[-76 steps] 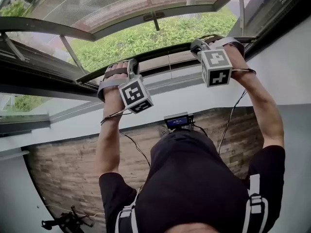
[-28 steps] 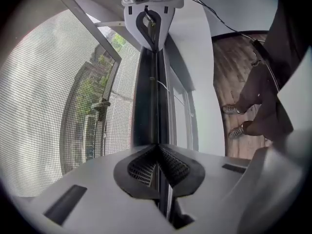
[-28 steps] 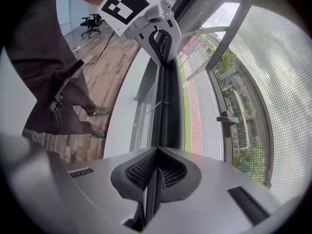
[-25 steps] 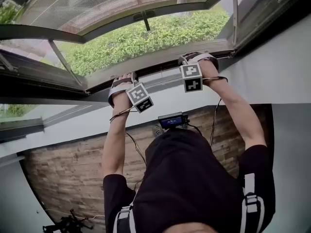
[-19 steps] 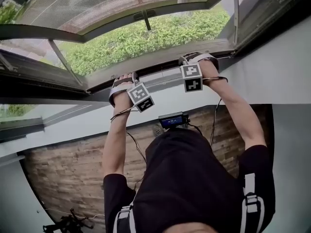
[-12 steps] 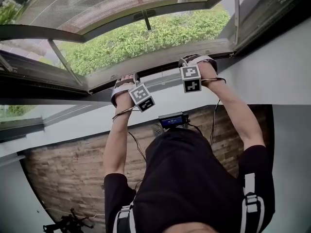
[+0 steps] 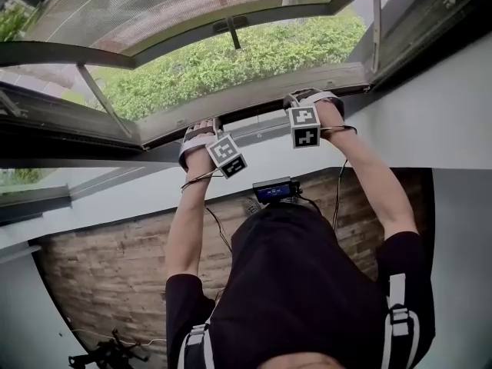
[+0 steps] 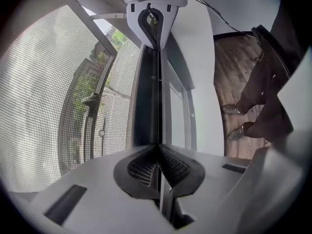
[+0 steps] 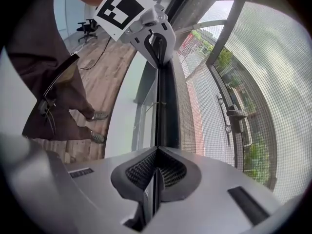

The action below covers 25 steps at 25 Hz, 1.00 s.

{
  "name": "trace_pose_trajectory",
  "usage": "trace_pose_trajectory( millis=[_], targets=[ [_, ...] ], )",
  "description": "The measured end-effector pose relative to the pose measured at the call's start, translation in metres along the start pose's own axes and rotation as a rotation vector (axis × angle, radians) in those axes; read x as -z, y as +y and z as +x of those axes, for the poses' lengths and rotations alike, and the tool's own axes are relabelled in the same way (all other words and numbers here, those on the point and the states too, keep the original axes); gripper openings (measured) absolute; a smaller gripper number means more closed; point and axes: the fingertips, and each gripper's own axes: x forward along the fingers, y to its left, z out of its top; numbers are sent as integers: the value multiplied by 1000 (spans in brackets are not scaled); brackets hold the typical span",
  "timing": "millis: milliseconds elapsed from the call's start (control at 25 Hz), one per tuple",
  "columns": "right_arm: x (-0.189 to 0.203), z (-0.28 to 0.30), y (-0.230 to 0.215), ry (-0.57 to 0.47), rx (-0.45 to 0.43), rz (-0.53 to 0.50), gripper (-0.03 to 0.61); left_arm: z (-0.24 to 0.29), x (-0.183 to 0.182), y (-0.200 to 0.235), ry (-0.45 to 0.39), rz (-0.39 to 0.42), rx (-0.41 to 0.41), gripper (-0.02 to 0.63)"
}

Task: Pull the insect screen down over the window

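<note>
Left tongs (image 8: pixel 158 167) and right tongs (image 9: pixel 153 172) are both clamped on the insect screen's bottom rail (image 7: pixel 254 97), which runs crosswise between them, just above the window sill (image 7: pixel 269 156); I'd pull straight down.

Fine grey mesh insect screen (image 9: pixel 253 91) hangs across the open window (image 7: pixel 61 51), its dark bottom rail (image 9: pixel 165 106) near the sill (image 7: pixel 115 187).

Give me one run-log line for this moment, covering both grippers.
step: two-handed grip | left gripper: shut on screen bar | right gripper: shut on same bar | mesh: stretched out beside bar
</note>
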Motion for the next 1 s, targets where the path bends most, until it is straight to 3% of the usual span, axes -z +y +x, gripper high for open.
trace_pose_trajectory(
  millis=[240,480,640,760,1000],
  targets=[
    [-2,-12,5,36,-26,-6,11,-4,1,4,-19,-6,-12,18],
    [-2,4,-2,40,126,-84,12,-5,4,2,-24,-17,-96,18],
    [1,-8,5,81,100,-78,12,-7,2,1,-27,-14,-105,18],
    [0,4,0,57,166,-89,12,-6,2,1,-34,-18,-123,20],
    [1,6,1,82,220,-117,12,-6,3,-2,-34,-14,-138,20]
  ],
)
